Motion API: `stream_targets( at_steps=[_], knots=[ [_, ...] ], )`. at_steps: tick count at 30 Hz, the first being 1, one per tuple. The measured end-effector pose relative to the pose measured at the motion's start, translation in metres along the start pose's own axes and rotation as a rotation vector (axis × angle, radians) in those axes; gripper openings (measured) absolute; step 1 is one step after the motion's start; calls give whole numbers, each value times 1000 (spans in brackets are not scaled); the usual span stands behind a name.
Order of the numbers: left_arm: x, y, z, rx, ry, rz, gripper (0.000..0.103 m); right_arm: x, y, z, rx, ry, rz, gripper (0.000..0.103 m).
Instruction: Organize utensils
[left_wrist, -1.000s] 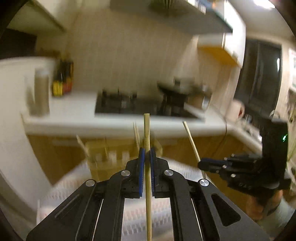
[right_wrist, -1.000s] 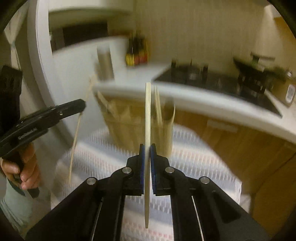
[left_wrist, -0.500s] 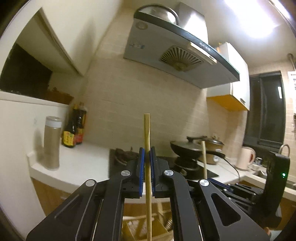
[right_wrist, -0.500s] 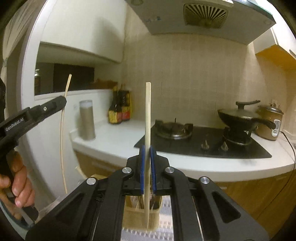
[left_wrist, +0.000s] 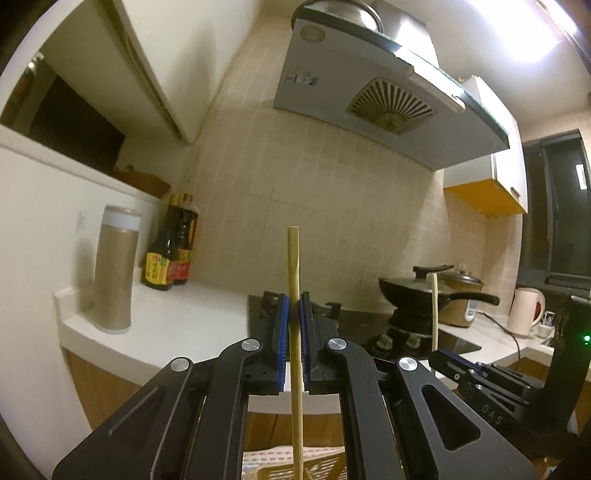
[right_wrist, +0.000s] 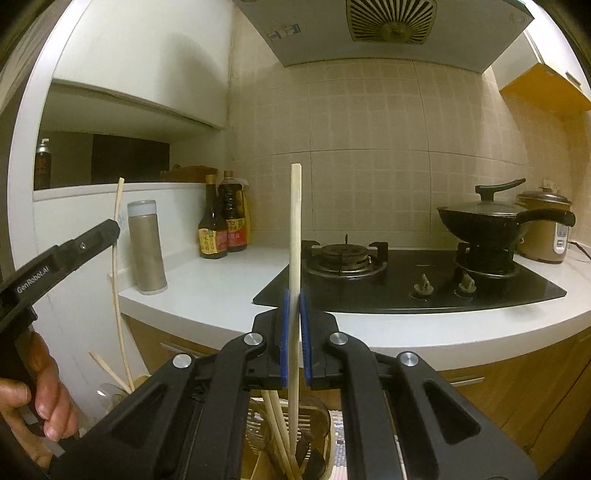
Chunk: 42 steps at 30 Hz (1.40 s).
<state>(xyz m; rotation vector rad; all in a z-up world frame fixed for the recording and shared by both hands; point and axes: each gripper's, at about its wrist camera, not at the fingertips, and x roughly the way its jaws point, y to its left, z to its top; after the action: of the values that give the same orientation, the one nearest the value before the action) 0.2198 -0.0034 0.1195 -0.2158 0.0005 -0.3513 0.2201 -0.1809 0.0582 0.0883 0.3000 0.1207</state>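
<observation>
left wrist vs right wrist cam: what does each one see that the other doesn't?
Left wrist only: the white kettle and dark window at far right, and the right gripper from the side.

Right wrist only: the utensil holder with chopsticks below the gripper, the person's left hand, and the front gas burner.

Both: each gripper shut on an upright chopstick, sauce bottles, beige flask, lidded wok, range hood.
</observation>
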Motion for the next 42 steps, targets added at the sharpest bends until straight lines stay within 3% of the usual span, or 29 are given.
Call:
stream_targets(
  at_steps=[8, 15, 19, 22, 23, 26, 28, 31, 36, 39, 42],
  knots=[
    [10, 7, -19, 6, 46, -24, 4, 12, 1, -24, -1, 29, -9, 4],
    [3, 11, -23, -14, 85, -76, 7, -6, 3, -31, -19, 44, 8, 5],
    [-10, 11, -19, -12, 105, -99, 26, -22, 2, -34, -18, 83, 34, 13],
    [-29, 9, -13, -21, 117, -134, 47, -38, 0, -36, -6, 107, 45, 14],
    [-34, 8, -11, -20, 118, -137, 47, -42, 0, -36, -4, 111, 48, 15],
    [-59, 4, -3, -18, 126, -160, 53, -65, 0, -36, 5, 119, 59, 33],
    [-76, 2, 0, -28, 117, -175, 62, -80, 0, -36, 18, 111, 62, 62],
    [-100, -3, 2, -44, 110, -202, 72, -108, 3, -35, 25, 92, 60, 62],
    [-135, -14, -8, -36, 106, -183, 82, -140, 12, -41, 25, 93, 32, 63],
    [-153, -19, -19, -40, 100, -142, 87, -155, 16, -52, 15, 84, 4, 76],
    [-164, -22, -32, -40, 102, -72, 90, -163, 17, -63, 20, 70, -29, 83]
  ],
)
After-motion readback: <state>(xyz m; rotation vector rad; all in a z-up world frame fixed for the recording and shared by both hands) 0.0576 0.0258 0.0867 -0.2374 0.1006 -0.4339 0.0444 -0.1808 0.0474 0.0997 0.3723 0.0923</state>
